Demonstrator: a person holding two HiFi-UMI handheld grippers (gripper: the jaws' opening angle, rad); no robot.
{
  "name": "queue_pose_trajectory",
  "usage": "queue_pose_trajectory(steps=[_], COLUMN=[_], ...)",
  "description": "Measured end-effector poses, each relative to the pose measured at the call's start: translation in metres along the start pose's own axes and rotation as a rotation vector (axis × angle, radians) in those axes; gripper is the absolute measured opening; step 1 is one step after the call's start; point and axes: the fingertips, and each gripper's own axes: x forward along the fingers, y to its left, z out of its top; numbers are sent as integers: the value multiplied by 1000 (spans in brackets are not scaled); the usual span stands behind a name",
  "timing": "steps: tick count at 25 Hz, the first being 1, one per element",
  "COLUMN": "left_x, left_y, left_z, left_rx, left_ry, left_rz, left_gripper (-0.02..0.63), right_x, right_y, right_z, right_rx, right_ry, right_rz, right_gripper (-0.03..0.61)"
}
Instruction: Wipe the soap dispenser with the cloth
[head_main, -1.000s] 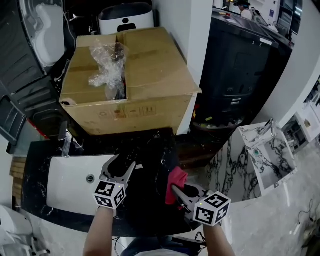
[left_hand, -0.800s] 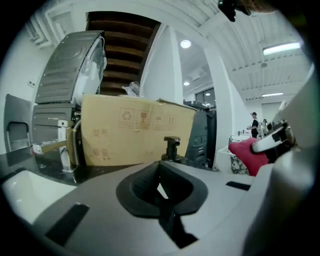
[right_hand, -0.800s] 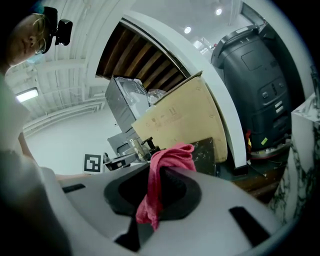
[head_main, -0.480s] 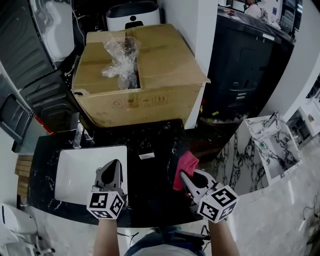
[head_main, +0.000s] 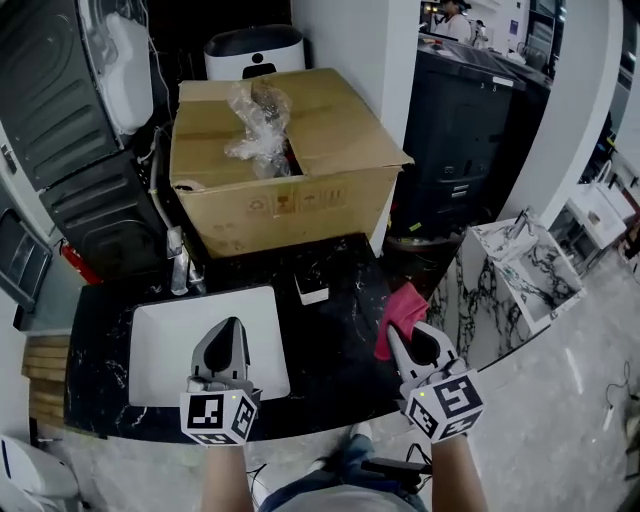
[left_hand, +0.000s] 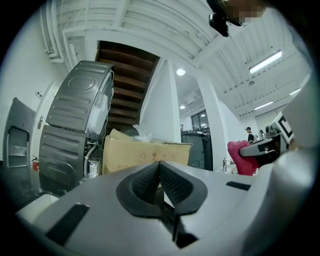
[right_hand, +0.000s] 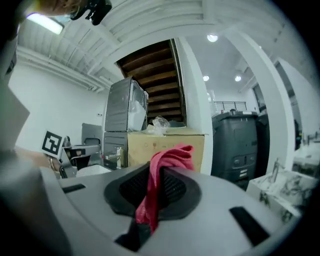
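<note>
My right gripper (head_main: 408, 335) is shut on a red cloth (head_main: 400, 312), which hangs over the right end of the black counter (head_main: 330, 350). In the right gripper view the cloth (right_hand: 172, 152) is pinched between the pads and sticks up from the right gripper (right_hand: 159, 169). My left gripper (head_main: 228, 328) hovers over the white sink (head_main: 160, 340), shut with nothing in it; its pads meet in the left gripper view (left_hand: 160, 172). A small white object with a dark top (head_main: 313, 290), perhaps the soap dispenser, stands at the counter's back, apart from both grippers.
A large open cardboard box (head_main: 280, 170) with crumpled plastic wrap stands behind the counter. A chrome faucet (head_main: 178, 268) rises at the sink's back left. A marble stand (head_main: 520, 270) is to the right, a dark bin (head_main: 470, 120) beyond it.
The left gripper's jaws went from open to shut, with nothing taken. Both grippers pulled back toward the counter's front edge and rose, the right one still carrying the cloth.
</note>
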Motion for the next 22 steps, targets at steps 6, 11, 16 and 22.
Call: queue_pose_trajectory(steps=[6, 11, 16, 22], left_x=[-31, -49, -66, -85], left_y=[7, 10, 13, 28], left_z=[28, 40, 49, 59], left_rx=[70, 128, 108, 136], left_ry=[-62, -81, -102, -120], left_rz=[-42, -66, -86, -71], left_gripper=[12, 12, 12, 12], right_x=[-25, -41, -55, -62], right_y=[26, 44, 58, 77], right_z=[25, 36, 42, 45], right_rx=[-121, -114, -125, -141], right_ry=[-34, -68, -75, -66], right_rz=[-111, -155, -186, -196], right_gripper=[48, 48, 48, 48])
